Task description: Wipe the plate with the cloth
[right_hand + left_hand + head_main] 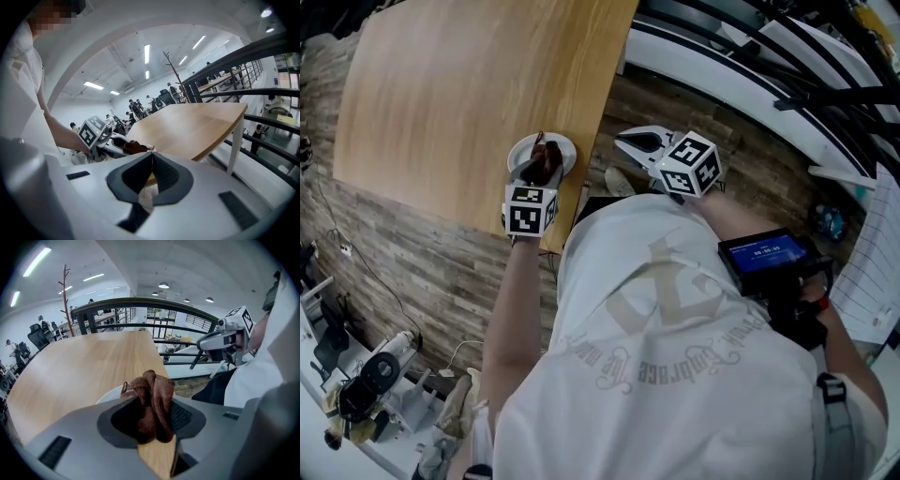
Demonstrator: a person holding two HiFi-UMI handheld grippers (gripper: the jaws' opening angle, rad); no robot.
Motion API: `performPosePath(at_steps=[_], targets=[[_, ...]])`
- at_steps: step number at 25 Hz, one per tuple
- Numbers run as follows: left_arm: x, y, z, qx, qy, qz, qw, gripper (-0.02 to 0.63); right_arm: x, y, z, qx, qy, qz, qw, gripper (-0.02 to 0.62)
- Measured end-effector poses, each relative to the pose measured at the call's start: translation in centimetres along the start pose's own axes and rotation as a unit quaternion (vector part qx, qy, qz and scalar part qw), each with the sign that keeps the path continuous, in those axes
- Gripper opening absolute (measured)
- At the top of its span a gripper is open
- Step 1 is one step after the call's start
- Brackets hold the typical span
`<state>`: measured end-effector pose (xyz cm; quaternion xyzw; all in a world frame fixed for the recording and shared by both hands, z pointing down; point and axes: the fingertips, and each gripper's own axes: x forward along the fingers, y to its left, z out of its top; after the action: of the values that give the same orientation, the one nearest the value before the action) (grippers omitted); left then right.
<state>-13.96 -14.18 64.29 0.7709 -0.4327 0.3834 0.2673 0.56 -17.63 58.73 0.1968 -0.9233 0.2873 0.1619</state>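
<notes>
A white plate point(561, 147) sits at the near corner of the wooden table point(469, 84). My left gripper point(542, 169) is shut on a bunched brown cloth point(152, 399), holding it over the plate point(108, 394). The cloth point(546, 159) shows dark red-brown above the plate in the head view. My right gripper point(630, 142) hangs off the table's right edge, over the floor, jaws shut with nothing between them. In the right gripper view the left gripper point(115, 143) and the cloth point(133, 148) show at the table corner.
A dark railing point(154, 303) runs beyond the table's far end. Brick-patterned floor point(412, 253) lies below the table edge. The person's white shirt point(675, 356) fills the lower head view, with a dark screen device point(769, 255) at the right.
</notes>
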Motion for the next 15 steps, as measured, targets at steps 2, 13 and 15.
performPosePath(at_steps=[2, 13, 15], targets=[[-0.5, 0.0, -0.8, -0.003, -0.002, -0.003, 1.0000, 0.170, 0.8, 0.5, 0.1, -0.002, 0.001, 0.002, 1.000, 0.014], [1.2, 1.0, 2.1, -0.008, -0.020, -0.008, 0.9997, 0.170, 0.2, -0.3, 0.3, 0.005, -0.004, -0.017, 1.000, 0.014], [1.7, 1.3, 3.2, -0.011, -0.026, -0.007, 0.9996, 0.170, 0.1, -0.4, 0.3, 0.003, -0.003, -0.020, 1.000, 0.014]])
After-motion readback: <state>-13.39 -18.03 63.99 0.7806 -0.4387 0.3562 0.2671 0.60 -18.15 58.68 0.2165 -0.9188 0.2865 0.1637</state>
